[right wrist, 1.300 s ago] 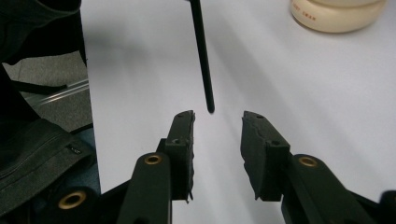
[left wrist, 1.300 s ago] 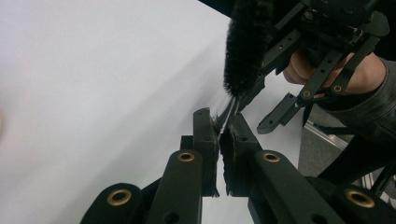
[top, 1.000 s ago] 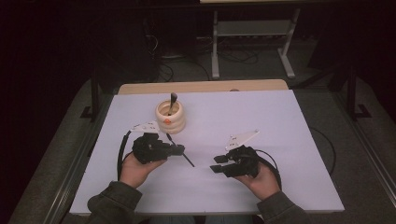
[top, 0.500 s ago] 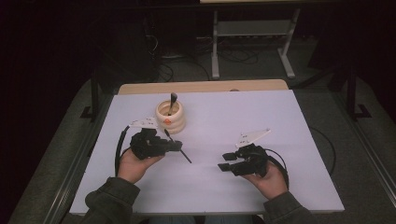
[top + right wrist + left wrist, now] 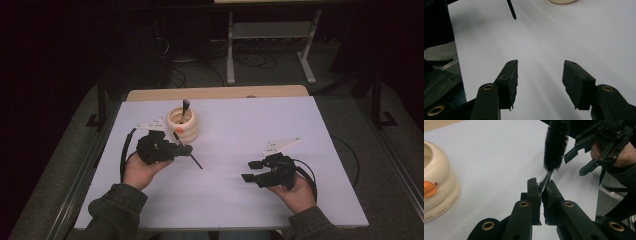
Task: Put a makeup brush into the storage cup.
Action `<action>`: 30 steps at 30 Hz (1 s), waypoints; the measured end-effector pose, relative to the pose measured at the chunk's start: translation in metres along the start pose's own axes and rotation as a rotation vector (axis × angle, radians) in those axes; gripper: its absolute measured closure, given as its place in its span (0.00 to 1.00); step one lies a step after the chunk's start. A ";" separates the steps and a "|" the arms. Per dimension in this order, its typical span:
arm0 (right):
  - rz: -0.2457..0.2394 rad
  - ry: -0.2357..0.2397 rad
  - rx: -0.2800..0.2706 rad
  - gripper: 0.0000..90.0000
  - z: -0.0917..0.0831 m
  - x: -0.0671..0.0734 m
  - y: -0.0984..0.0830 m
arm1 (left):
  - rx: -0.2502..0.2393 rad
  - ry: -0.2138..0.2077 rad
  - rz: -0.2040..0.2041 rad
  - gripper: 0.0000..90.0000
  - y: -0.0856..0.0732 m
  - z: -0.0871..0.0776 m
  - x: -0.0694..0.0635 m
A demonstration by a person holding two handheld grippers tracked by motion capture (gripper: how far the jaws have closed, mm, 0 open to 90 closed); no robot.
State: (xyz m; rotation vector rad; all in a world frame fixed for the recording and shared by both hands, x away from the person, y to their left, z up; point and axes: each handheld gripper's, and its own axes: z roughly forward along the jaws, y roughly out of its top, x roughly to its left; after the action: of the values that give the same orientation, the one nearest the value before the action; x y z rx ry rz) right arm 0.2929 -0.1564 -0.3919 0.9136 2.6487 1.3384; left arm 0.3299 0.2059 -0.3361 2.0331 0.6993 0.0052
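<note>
My left gripper (image 5: 186, 152) (image 5: 541, 185) is shut on the thin wire stem of a black bristle brush (image 5: 196, 161) (image 5: 555, 143), which points out past the jaws toward the table's middle. Just behind the gripper stands a cream ribbed cup (image 5: 182, 125) (image 5: 437, 182) with an orange mark and a dark stick (image 5: 185, 106) upright in it. My right gripper (image 5: 252, 171) (image 5: 539, 75) hovers low over the white tabletop to the right of the brush tip (image 5: 512, 11). Its jaws have just been opening and nothing is between them.
The white tabletop (image 5: 280, 120) sits on a wooden board whose far edge (image 5: 215, 93) shows. A metal stand (image 5: 270, 35) and cables lie on the dark floor beyond. A cable (image 5: 345, 155) trails off the table's right side.
My right gripper has drawn a little to the right, away from the brush tip, and its jaws stand wider apart. The left gripper and brush have hardly moved.
</note>
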 end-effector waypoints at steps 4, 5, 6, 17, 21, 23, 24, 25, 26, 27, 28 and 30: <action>0.008 -0.010 -0.006 0.47 -0.003 -0.002 -0.002 | -0.002 0.008 -0.001 0.94 0.003 -0.003 0.001; 0.012 -0.011 -0.006 0.47 -0.004 -0.003 -0.003 | -0.004 0.008 -0.004 0.94 0.004 -0.003 0.001; 0.017 -0.014 -0.010 0.46 -0.005 -0.003 -0.003 | -0.003 0.008 0.001 0.94 0.005 -0.004 0.002; 0.043 -0.044 -0.035 0.41 -0.015 -0.010 -0.012 | -0.009 0.017 -0.015 0.94 0.014 -0.013 0.009; 0.052 -0.053 -0.041 0.39 -0.018 -0.012 -0.016 | 0.003 0.031 -0.012 0.94 0.019 -0.015 0.011; 0.055 -0.059 -0.045 0.38 -0.020 -0.012 -0.017 | 0.008 0.039 -0.014 0.94 0.021 -0.015 0.012; 0.054 -0.063 -0.044 0.38 -0.020 -0.012 -0.017 | 0.007 0.042 -0.017 0.94 0.023 -0.015 0.013; 0.051 -0.064 -0.046 0.38 -0.020 -0.012 -0.018 | 0.012 0.043 -0.015 0.94 0.024 -0.016 0.014; 0.058 -0.065 -0.043 0.37 -0.021 -0.012 -0.018 | 0.013 0.045 -0.019 0.94 0.024 -0.016 0.015; 0.061 -0.067 -0.042 0.37 -0.021 -0.012 -0.018 | 0.016 0.048 -0.018 0.94 0.025 -0.017 0.016; 0.056 -0.067 -0.041 0.37 -0.020 -0.012 -0.019 | 0.017 0.052 -0.019 0.94 0.026 -0.017 0.017; 0.054 -0.074 -0.038 0.36 -0.020 -0.013 -0.019 | 0.018 0.064 -0.028 0.94 0.028 -0.018 0.019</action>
State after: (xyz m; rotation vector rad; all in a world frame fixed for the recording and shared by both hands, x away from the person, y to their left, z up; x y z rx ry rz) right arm 0.2883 -0.1862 -0.3964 1.0161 2.5526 1.3344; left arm 0.3539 0.2183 -0.3091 2.0481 0.7701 0.0475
